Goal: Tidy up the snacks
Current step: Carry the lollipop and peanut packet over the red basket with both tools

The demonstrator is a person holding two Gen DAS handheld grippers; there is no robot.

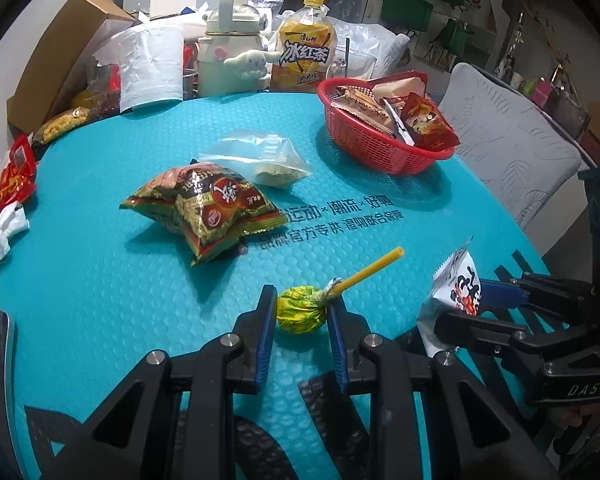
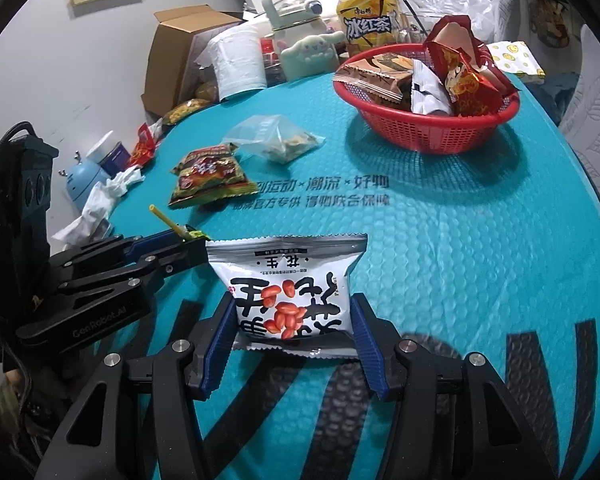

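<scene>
Left gripper [image 1: 302, 312] jaws clamp the lollipop [image 1: 300, 314], frame bottom centre; right gripper [image 2: 294, 334] jaws grip the peanut packet [image 2: 286, 292].

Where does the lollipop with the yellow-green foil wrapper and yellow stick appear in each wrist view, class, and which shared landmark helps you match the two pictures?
Left wrist view: the yellow-green foil lollipop sits at bottom centre, between the left tongs.
Right wrist view: only its yellow stick and a bit of foil show at mid-left, above the left tongs.
Shared landmark: the red plastic mesh basket of snacks, upper right in both.
</scene>
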